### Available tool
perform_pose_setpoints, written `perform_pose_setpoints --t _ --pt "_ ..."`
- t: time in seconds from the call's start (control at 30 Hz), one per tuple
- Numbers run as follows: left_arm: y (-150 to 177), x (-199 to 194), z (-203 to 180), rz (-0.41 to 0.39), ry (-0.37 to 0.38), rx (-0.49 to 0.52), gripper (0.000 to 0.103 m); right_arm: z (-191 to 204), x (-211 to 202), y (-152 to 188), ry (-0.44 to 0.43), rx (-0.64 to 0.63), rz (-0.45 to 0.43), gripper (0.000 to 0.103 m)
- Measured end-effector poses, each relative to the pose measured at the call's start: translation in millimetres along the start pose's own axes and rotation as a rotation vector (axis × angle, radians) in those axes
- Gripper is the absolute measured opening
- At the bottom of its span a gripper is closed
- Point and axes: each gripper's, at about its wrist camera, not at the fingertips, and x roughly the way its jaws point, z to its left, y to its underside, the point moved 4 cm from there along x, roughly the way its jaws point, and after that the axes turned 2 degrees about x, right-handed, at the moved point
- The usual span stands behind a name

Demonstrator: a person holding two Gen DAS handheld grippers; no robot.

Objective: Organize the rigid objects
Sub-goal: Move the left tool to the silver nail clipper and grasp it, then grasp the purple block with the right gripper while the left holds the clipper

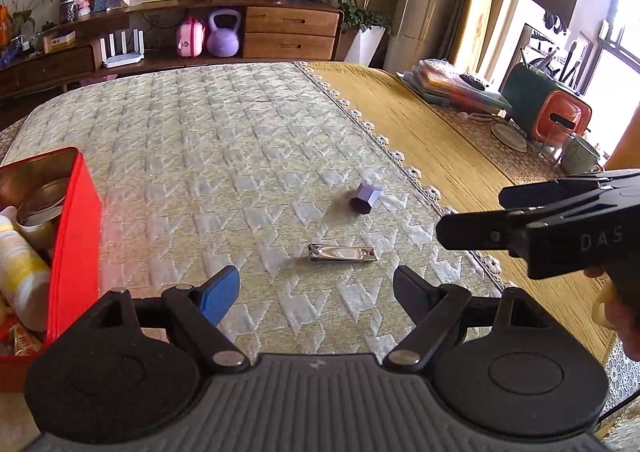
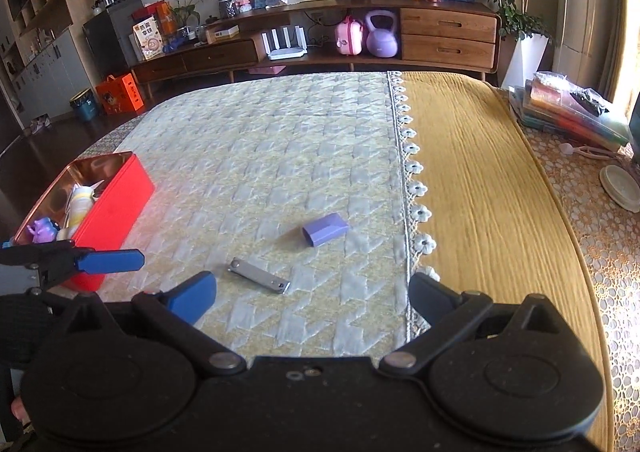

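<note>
A silver nail clipper lies flat on the quilted cloth, just ahead of my open, empty left gripper. A small purple hexagonal box lies on its side beyond it. In the right wrist view the clipper lies just ahead of my open, empty right gripper, towards its left finger, with the purple box farther out. A red tin holding bottles and tape stands at the left; it also shows in the right wrist view. The right gripper shows at the right of the left wrist view.
A yellow cloth covers the table's right part, past a lace border. Stacked folders, a white lid and an orange container sit at the far right. A wooden sideboard stands beyond the table.
</note>
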Motion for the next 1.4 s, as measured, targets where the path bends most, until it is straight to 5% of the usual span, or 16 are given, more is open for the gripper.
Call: perform_pose_setpoints --t 0.83,1.17,1.4 --pt "1 68 -31 -0.016 -0.094 0.039 0.083 -6 90 -24 0.008 -0.046 0.096 0.08" --pt "0 69 -38 -0.04 -0.125 0.089 0.057 0 98 -24 0.023 -0.09 0.083 0.069" --pt "2 68 -41 -0.043 -0.12 0.091 0.057 2 97 -23 0.041 -0.108 0.072 0.056"
